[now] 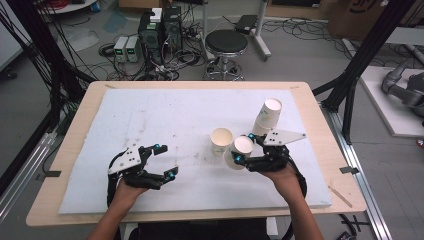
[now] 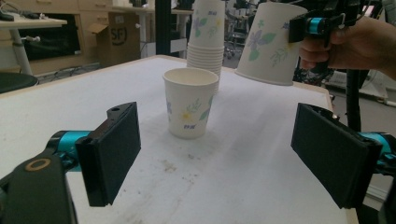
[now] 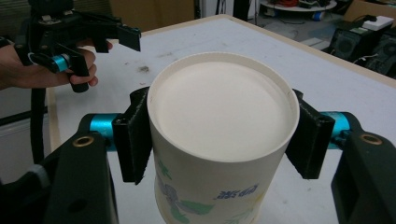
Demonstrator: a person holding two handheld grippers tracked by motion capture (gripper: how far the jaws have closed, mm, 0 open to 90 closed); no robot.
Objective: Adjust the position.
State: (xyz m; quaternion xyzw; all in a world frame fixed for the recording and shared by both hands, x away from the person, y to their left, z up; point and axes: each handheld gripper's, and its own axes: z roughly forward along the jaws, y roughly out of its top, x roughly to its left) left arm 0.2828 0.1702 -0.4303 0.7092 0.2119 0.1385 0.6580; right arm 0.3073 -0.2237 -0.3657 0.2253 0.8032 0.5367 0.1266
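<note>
My right gripper (image 1: 245, 149) has its fingers (image 3: 135, 140) closed on a paper cup (image 1: 239, 151), one pad pressed against each side of the cup wall just below the rim. In the right gripper view the same cup (image 3: 219, 140) sits between the two black pads with its open mouth facing the camera. In the high view it is tilted, mouth turned toward my side of the tabletop (image 1: 150, 115), and held clear of the white surface (the left gripper view confirms the gap beneath it, with the cup (image 2: 268, 46) raised and slanted).

A second paper cup (image 1: 221, 140) stands upright on the tabletop just beside the held one, on its left in the high view. In the left gripper view this standing cup (image 2: 189, 102) is centred ahead of the fingers, and I cannot tell whether the two cups touch.

A stack of cups (image 1: 267, 117) leans on the tabletop beyond my right gripper.

My left gripper (image 1: 167, 160) rests low over the tabletop, well apart from the cups. Its fingers (image 2: 112, 154) are spread wide with nothing between them.
</note>
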